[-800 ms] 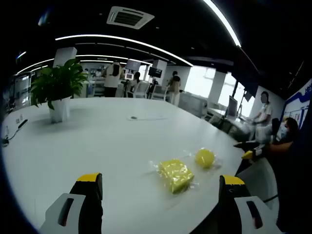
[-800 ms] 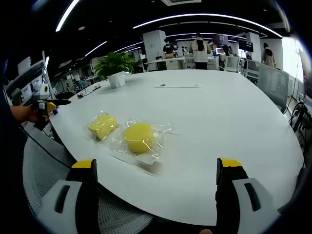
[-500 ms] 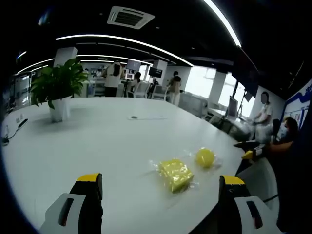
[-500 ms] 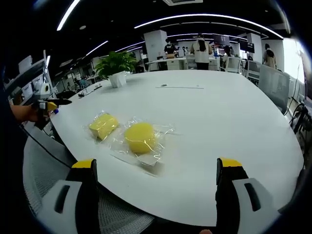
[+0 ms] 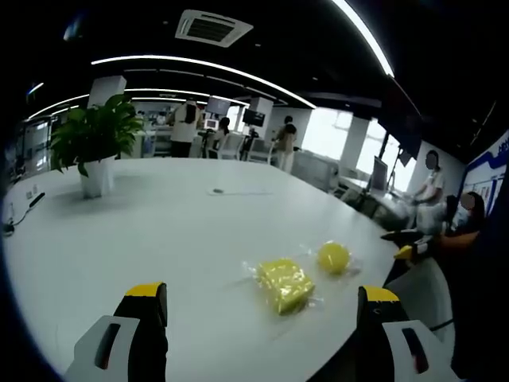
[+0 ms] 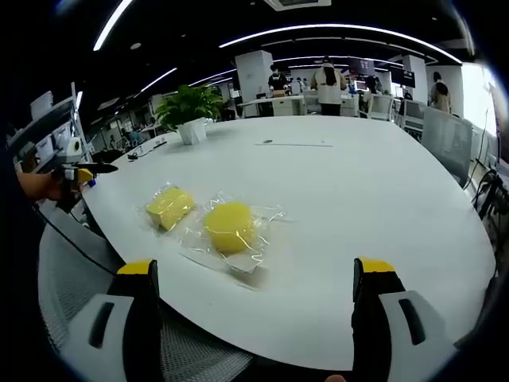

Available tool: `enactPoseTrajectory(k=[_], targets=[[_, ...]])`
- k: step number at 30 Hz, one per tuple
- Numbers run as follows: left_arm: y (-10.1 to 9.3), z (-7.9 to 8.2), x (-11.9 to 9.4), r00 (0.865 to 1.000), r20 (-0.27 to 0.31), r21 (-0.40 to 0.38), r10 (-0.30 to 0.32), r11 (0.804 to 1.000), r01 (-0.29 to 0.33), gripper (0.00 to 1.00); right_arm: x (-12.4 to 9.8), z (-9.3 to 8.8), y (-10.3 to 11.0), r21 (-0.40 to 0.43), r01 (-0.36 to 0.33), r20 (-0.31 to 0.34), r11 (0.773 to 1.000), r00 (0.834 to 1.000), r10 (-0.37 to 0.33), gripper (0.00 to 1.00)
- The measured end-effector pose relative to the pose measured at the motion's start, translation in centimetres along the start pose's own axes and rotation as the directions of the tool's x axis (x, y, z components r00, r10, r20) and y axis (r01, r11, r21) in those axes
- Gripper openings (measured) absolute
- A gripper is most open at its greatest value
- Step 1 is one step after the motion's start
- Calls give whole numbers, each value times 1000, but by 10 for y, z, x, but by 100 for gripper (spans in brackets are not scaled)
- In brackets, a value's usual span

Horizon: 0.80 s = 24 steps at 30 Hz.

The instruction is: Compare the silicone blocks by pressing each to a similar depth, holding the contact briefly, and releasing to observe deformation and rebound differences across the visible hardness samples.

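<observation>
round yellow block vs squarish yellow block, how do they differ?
The round block is disc-shaped and smooth; the squarish block is blocky with flat faces and corners. In the right gripper view the round block looks bigger and lies nearer the table edge. Both are yellow, in clear wrappers, untouched.

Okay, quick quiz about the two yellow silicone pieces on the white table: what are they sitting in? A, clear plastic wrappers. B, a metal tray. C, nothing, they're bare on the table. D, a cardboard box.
A: the round yellow piece and the blocky yellow piece each lie inside a crinkled clear plastic wrapper spread flat on the white table.
</observation>
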<state>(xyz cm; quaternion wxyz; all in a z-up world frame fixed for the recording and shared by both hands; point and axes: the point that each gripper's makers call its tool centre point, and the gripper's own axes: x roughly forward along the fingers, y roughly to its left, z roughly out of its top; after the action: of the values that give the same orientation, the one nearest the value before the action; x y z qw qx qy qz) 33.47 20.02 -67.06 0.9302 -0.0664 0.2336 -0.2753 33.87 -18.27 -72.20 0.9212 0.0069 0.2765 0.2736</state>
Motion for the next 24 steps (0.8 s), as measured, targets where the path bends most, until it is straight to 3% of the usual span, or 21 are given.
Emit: enactPoseTrajectory(k=[24], targets=[[1, -1, 0, 1000, -9, 5, -4, 1000, 4, 100, 1, 1, 1, -3, -4, 3, 1000, 1000, 4, 96]])
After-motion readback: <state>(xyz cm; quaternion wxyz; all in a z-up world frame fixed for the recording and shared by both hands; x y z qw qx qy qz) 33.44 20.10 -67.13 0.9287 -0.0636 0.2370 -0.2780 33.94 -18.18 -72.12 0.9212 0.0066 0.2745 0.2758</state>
